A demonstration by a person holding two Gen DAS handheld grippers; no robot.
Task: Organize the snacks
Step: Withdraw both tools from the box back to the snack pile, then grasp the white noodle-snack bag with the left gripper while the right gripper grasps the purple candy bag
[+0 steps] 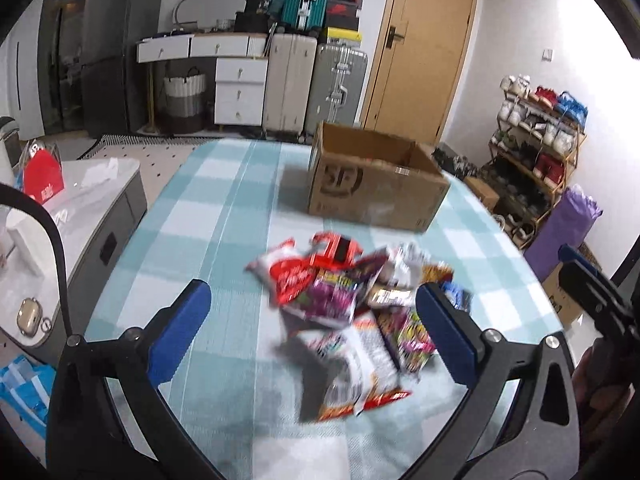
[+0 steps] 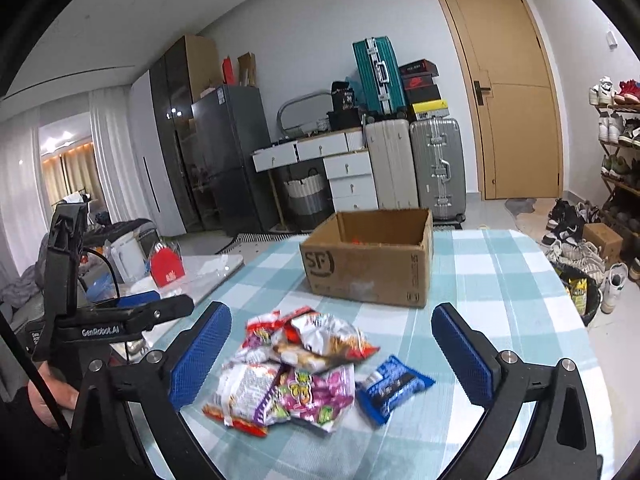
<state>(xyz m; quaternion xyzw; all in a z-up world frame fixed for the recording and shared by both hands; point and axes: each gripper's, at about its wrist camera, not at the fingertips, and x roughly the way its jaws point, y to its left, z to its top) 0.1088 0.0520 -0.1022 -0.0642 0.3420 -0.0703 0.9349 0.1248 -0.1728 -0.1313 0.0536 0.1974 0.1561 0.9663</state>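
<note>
A heap of snack packets [image 1: 340, 304] lies on the checked tablecloth, blurred in the left wrist view. The right wrist view shows the same snack packets [image 2: 296, 372] sharply: red, silver and pink bags with a blue packet [image 2: 394, 386] at their right. Behind them stands an open cardboard box [image 1: 376, 188], [image 2: 368, 268] with something orange just visible inside. My left gripper [image 1: 312, 292] hovers over the heap, jaws wide and nothing between the pads. My right gripper [image 2: 331, 312] is open too, just short of the packets and apart from them.
The table [image 2: 500, 288] carries a blue and white cloth. A white side table [image 1: 100, 200] with a red bag [image 1: 42, 182] stands to the left. On the right are a shoe rack [image 1: 536, 160], shoes on the floor and a purple roll [image 1: 560, 232].
</note>
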